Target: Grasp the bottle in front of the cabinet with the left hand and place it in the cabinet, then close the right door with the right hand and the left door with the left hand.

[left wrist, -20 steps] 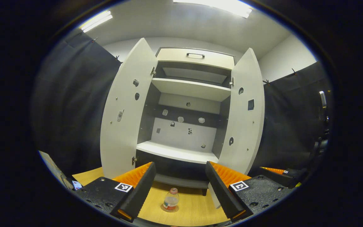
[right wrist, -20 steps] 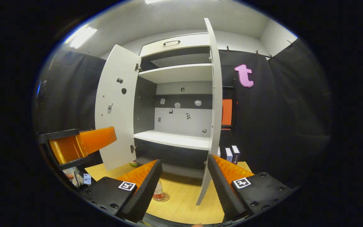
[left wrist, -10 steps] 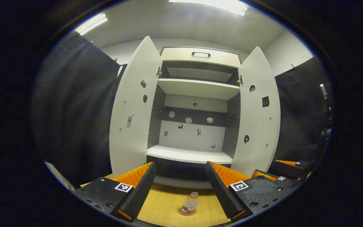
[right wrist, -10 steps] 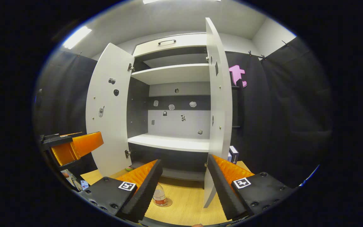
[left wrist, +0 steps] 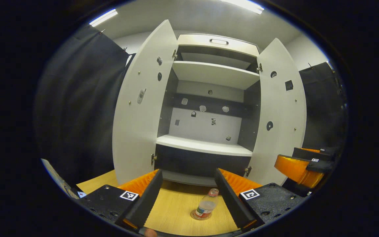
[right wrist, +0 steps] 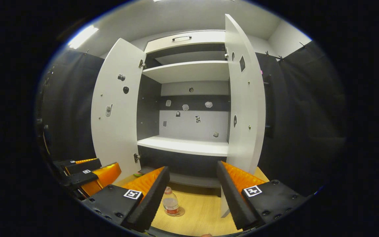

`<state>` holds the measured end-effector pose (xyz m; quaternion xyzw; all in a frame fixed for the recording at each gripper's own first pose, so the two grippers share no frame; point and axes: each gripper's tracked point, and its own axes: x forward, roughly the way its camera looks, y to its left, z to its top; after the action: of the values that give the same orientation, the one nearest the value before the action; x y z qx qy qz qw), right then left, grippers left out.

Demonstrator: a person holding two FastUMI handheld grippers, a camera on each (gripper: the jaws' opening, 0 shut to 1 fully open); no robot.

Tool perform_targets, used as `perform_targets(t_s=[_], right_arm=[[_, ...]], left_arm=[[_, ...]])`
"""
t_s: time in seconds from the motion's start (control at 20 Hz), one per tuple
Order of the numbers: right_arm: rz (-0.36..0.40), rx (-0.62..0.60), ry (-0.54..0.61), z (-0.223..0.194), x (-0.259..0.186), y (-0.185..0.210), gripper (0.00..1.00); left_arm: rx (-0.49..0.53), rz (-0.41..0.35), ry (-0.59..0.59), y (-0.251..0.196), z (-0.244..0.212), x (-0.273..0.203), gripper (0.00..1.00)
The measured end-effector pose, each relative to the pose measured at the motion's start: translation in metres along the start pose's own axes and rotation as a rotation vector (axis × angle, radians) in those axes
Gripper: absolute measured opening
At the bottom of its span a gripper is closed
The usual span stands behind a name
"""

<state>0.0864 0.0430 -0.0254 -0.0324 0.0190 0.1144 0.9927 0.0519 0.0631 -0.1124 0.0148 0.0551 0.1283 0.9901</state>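
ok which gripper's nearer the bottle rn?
Probably left, though it's close. The bottle stands ahead of the open left gripper, toward its right finger. The right gripper, also open, has it beside its left finger. Neither touches it.

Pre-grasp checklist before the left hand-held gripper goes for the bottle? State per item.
1. Left hand-held gripper open and empty: ok.
2. Bottle upright on the wooden floor, capped: ok.
3. Bottle centred between the fingers: not ok, it sits close to the right-hand finger in the left gripper view.
4. Both cabinet doors open, left door and right door: ok.
5. Lower shelf free for the bottle: ok.
6. Right hand-held gripper open, off the bottle: ok.
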Motion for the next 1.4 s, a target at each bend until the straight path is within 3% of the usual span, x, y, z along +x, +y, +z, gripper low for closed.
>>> perform_targets(t_s=[0.2,0.25,0.4,0.55,0.9,1.4], right_arm=[[-0.027,-0.007,0.02,-0.008,0.007,0.001,0.96],[-0.02,-0.011,0.013,-0.008,0.009,0.002,1.0],[-0.043,-0.016,0.004,-0.012,0.013,-0.003,0.96],[-0.009,-0.021,0.013,-0.016,0.014,0.003,0.96],[0.04,-0.062,0.013,-0.018,0.023,-0.003,0.96],[-0.102,-0.028,0.056,-0.033,0.022,-0.043,0.96]], left_arm=[[-0.028,-0.062,0.106,-0.009,-0.051,0.014,0.97],[-0.029,-0.08,0.113,-0.013,-0.058,0.019,0.98],[-0.03,-0.154,0.146,-0.034,-0.083,0.029,0.97],[-0.056,-0.207,0.201,-0.053,-0.112,0.037,0.97],[-0.041,-0.176,0.29,-0.058,-0.177,0.067,0.98],[-0.021,-0.222,0.431,-0.063,-0.242,0.098,0.98]])
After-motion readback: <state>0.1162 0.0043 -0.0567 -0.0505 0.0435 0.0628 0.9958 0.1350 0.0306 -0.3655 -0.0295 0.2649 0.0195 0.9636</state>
